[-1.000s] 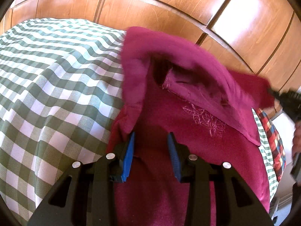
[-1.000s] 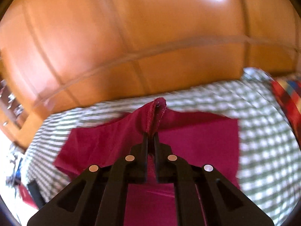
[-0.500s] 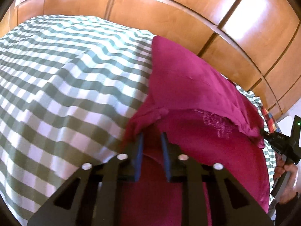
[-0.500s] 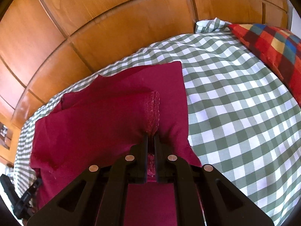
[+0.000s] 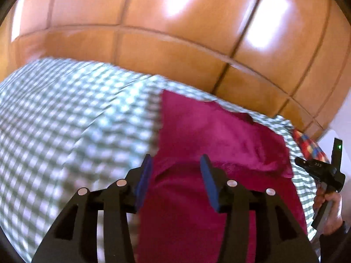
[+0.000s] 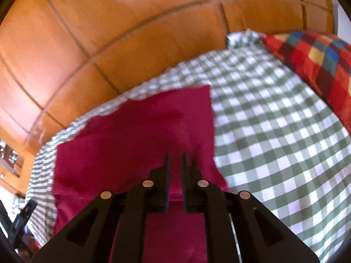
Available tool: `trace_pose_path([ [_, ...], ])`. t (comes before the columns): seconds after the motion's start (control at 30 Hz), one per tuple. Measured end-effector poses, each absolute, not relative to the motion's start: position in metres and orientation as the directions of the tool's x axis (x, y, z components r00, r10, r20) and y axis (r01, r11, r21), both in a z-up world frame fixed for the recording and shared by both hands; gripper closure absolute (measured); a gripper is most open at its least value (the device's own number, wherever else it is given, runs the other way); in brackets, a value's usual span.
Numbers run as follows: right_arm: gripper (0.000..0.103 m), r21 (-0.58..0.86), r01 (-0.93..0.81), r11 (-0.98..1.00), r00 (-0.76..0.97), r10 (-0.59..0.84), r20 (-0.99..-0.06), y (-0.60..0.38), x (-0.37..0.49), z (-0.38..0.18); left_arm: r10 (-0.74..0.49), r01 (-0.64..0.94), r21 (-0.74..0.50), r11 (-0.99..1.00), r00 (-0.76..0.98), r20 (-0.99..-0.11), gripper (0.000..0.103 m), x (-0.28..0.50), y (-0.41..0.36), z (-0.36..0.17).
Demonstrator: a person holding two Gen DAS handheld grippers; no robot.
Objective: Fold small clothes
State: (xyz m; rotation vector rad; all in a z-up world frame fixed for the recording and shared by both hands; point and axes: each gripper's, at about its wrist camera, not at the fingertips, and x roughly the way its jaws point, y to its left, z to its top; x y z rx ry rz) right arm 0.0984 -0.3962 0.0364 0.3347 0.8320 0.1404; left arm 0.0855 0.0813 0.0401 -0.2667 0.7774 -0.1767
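Observation:
A magenta garment [image 5: 219, 135] lies folded over on the green-and-white checked bedspread [image 5: 65, 120]. My left gripper [image 5: 176, 164] is open, its blue-padded fingers [image 5: 144, 175] apart above the garment's near left edge, holding nothing. In the right wrist view the same garment [image 6: 136, 135] lies flat on the bedspread [image 6: 274, 131]. My right gripper [image 6: 175, 156] hovers over the garment's near right part with a narrow gap between its fingers and no cloth in it. The right gripper also shows at the right edge of the left wrist view [image 5: 300, 162].
A wooden panelled headboard [image 5: 175, 32] rises behind the bed. A red, blue and yellow checked pillow [image 6: 318, 61] lies at the bed's far right. A wooden bedside unit [image 6: 11, 164] stands at the left edge of the right wrist view.
Both grippers let go of the garment after laying its upper part over the lower part. The left jaws opened wide, the right opened slightly, and both pulled back and tilted up.

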Motion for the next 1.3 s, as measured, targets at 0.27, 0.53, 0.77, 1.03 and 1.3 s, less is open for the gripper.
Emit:
trace_pose_path([
  [0.27, 0.096, 0.219, -0.083, 0.972, 0.581, 0.226, -0.782, -0.351, 0.101, 0.004, -0.241, 0.117, -0.214, 0.970, 0.607, -0.757, 0.056, 0.135, 0.029, 0.004],
  [0.53, 0.096, 0.386, -0.071, 0.920, 0.592, 0.350, -0.726, -0.377, 0.093, -0.020, -0.245, 0.124, -0.212, 0.969, 0.556, -0.794, 0.057, 0.129, 0.032, -0.026],
  [0.77, 0.029, 0.343, -0.088, 0.935, 0.630, 0.319, -0.708, -0.372, 0.089, 0.017, -0.318, 0.070, -0.355, 0.932, 0.627, -0.711, 0.046, 0.131, 0.071, 0.015],
  [1.03, 0.029, 0.291, -0.080, 0.953, 0.667, 0.268, -0.695, -0.368, 0.108, 0.035, -0.258, -0.041, -0.371, 0.928, 0.647, -0.718, 0.046, 0.185, 0.107, 0.022],
  [1.3, 0.034, 0.236, -0.017, 0.972, 0.621, 0.195, -0.759, -0.365, 0.141, 0.006, -0.247, -0.030, -0.352, 0.936, 0.657, -0.712, 0.055, 0.229, 0.086, 0.025],
])
